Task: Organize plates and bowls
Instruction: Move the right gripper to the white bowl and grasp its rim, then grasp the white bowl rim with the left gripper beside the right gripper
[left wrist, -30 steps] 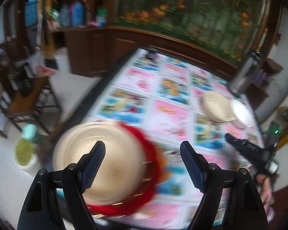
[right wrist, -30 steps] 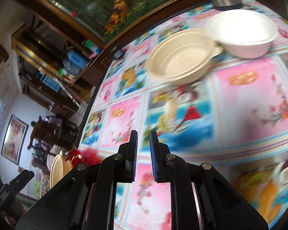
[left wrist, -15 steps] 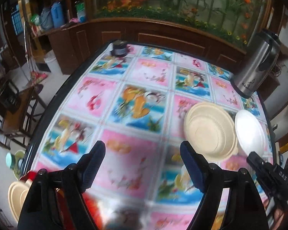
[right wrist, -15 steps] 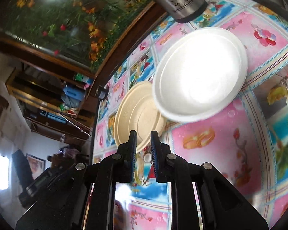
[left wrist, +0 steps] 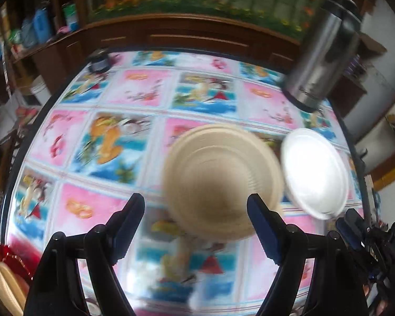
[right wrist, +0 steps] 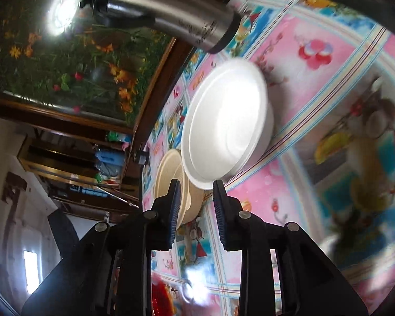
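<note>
Left wrist view: the table (left wrist: 134, 100) wears a glossy cloth of pink and blue picture squares, with dark wood cabinets (left wrist: 187, 36) and a flowered mural behind it. On it stand one beige bowl (left wrist: 221, 181), one white bowl (left wrist: 313, 171), one steel thermos (left wrist: 321, 60) at the far right corner, and a small dark jar (left wrist: 98, 62) at the far left. Both bowls sit mouth up, round, with no long axis; the white one is just right of the beige, touching or nearly so. The left tongs (left wrist: 196, 223) are spread wide and hold nothing, the beige bowl's near rim lying between their tips. A red dish with beige plates (left wrist: 2, 276) shows at the lower left edge. The right tongs (left wrist: 355, 234) enter at lower right.

Right wrist view: the right tongs (right wrist: 196, 208) are parted a little, empty, their tips at the near rim of the white bowl (right wrist: 226, 121). The beige bowl (right wrist: 171, 181) sits just beyond, the thermos (right wrist: 166, 18) past them.
</note>
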Demonstrator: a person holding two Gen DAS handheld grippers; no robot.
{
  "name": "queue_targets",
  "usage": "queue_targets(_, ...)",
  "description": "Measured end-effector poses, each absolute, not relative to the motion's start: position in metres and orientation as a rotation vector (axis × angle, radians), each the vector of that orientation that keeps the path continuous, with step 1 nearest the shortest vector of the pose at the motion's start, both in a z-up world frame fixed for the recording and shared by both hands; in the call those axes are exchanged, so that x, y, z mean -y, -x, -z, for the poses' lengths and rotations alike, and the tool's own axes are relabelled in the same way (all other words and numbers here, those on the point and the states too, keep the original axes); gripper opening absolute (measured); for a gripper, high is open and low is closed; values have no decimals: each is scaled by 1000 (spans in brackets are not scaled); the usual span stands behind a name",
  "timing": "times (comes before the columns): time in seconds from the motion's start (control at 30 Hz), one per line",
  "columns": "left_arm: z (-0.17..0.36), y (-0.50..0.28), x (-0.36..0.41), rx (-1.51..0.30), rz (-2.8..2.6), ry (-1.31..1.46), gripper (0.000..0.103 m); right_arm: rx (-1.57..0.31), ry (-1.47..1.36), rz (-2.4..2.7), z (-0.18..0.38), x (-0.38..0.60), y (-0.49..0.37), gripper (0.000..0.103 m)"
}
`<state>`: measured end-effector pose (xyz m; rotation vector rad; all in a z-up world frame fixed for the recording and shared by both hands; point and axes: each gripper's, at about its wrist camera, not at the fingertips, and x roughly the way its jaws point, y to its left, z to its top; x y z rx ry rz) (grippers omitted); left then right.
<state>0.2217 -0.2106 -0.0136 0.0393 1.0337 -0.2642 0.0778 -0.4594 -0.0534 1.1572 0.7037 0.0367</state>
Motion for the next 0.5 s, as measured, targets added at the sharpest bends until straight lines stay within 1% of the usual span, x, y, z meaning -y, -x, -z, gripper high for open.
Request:
queue_targets(0.13, 5, -231, 234, -1007, 272, -46, 80, -665, -1121, 93, 46, 478, -66, 25)
queue_targets(0.23, 5, -250, 255, -1005, 266, -70, 80, -654, -1123, 151, 55, 488, -66, 25)
queue_targets(0.4, 11, -278, 292, -973, 272, -169, 80, -612, -1159, 107, 70, 494, -75, 25)
queue_targets(0.5, 24, -293, 311, -1020, 290, -220, 80, -603, -1163, 108, 73, 493, -76, 33)
